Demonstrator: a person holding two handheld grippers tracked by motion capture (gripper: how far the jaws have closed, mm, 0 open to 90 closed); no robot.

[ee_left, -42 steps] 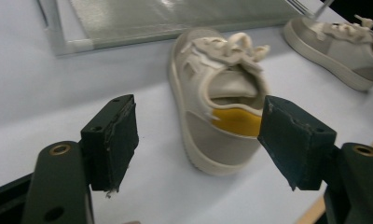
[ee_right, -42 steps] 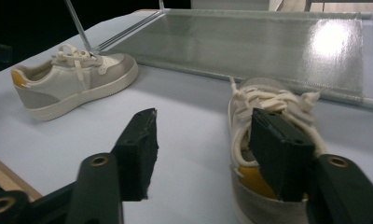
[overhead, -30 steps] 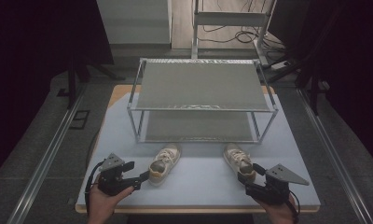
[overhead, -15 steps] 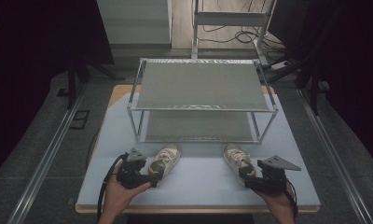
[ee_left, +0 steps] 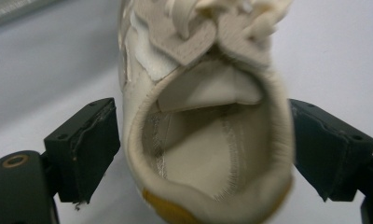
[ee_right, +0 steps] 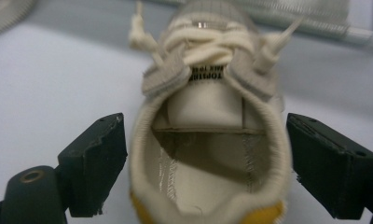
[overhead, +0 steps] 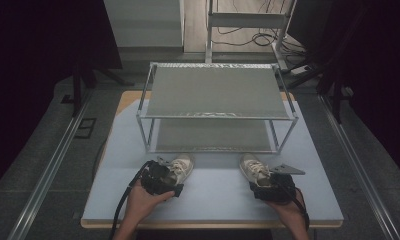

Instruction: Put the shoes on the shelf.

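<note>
Two cream low sneakers stand on the pale blue table top (overhead: 218, 200), toes towards the rack. My left gripper (overhead: 172, 179) is at the heel of the left shoe (overhead: 182, 165). Its jaws have just been opening and stand open on either side of the shoe's heel (ee_left: 208, 154), close to its collar without squeezing it. My right gripper (overhead: 262, 181) is at the heel of the right shoe (overhead: 250, 164). Its jaws have also just been opening and stand open, with the right shoe's heel (ee_right: 208, 154) between them. Both heels carry a yellow tab.
A two-tier metal rack (overhead: 218, 95) with grey mesh shelves stands just beyond the shoes' toes. Its lower shelf (overhead: 210, 135) lies near table level. Floor rails run along both sides of the table. Cables trail from both grippers towards the near edge.
Both hands have moved forward and inward to the shoes. The left gripper came in from the left, the right from the right, and each pair of jaws now straddles a heel.
</note>
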